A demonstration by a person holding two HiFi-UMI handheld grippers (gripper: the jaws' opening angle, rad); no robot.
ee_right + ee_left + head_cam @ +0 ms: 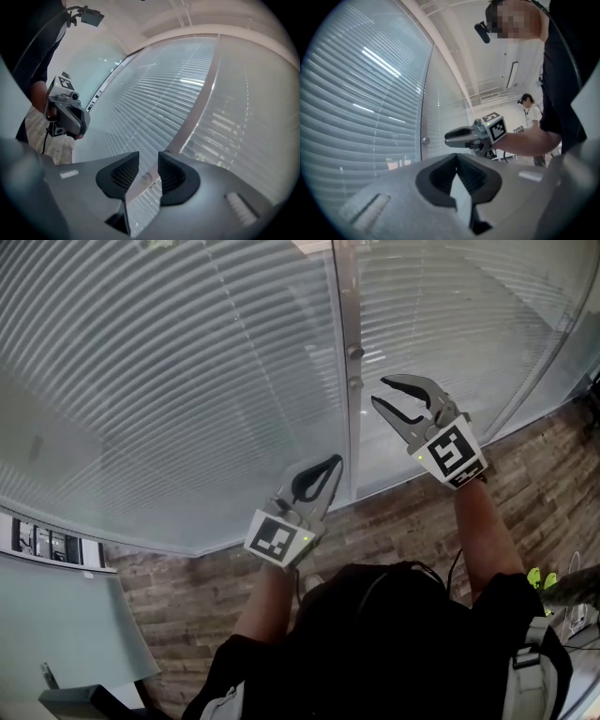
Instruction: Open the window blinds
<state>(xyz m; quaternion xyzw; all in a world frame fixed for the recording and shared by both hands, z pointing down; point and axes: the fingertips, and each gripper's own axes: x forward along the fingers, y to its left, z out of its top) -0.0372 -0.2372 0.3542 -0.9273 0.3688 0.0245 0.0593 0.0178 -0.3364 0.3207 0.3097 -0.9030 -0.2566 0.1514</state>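
White slatted blinds (169,381) hang shut behind glass, on both sides of a pale upright frame post (343,306). Two small round knobs (354,353) sit one above the other on that post. My right gripper (379,392) is open just right of the lower knob (354,383), without touching it. Along its jaws (148,161) a knob (145,177) shows in the gap, beyond the pads. My left gripper (335,461) is shut on nothing, lower down beside the post. Its closed tips (457,158) face the glass, with the right gripper (461,137) ahead of them.
Wood-look flooring (534,484) runs along the foot of the glass wall. A pale grey panel (66,615) stands at the lower left. Cables and small items lie at the lower right (562,601). Another person (530,112) stands far back in the room.
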